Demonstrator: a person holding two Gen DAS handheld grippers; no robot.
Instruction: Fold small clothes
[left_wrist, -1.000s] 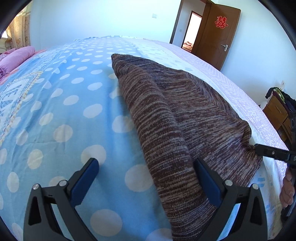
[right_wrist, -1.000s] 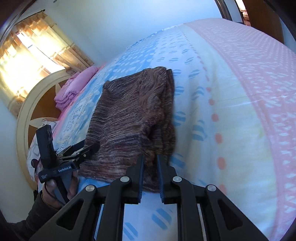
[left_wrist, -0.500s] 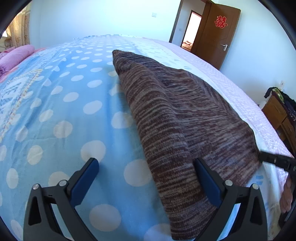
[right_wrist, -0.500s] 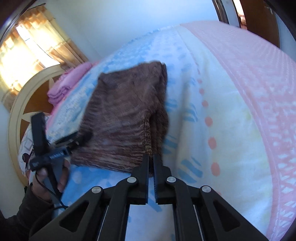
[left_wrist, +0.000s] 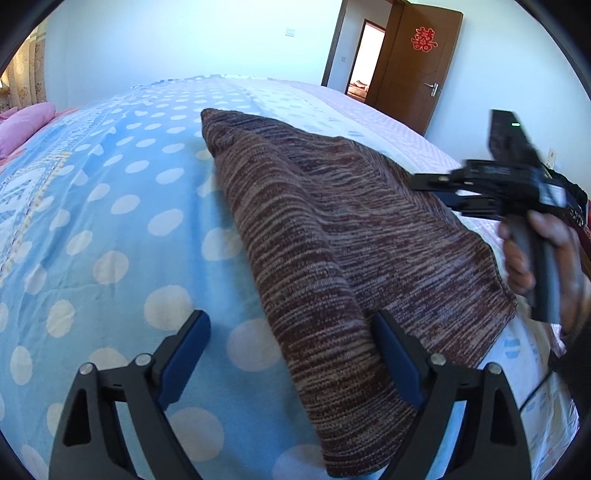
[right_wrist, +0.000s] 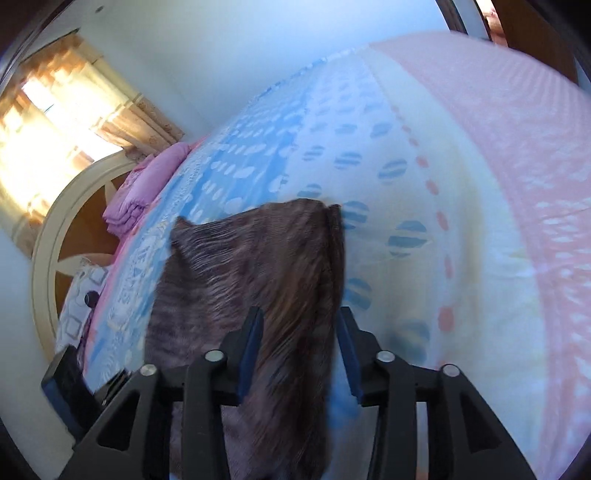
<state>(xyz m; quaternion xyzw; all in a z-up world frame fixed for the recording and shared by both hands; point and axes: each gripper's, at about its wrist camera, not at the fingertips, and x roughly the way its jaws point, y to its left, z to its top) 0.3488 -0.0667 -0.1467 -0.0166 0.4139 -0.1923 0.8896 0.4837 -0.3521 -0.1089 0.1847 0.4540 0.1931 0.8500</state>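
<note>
Left wrist view: the knit garment (left_wrist: 332, 240) ran lengthwise near-to-far on the bed (left_wrist: 110, 221), its near end between the wide left tool (left_wrist: 291, 354); right tool (right_wrist: 299, 354), just opening, gripped nothing.

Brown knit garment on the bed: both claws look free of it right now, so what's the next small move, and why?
Probably lower the left claw onto the near edge of the brown knit garment and close. Its jaws stand wide with that edge between them, pads not pressing. The right claw, whose jaws have just been opening, hangs above the cloth with nothing gripped, so the garment lies loose on the polka-dot bedspread.
</note>
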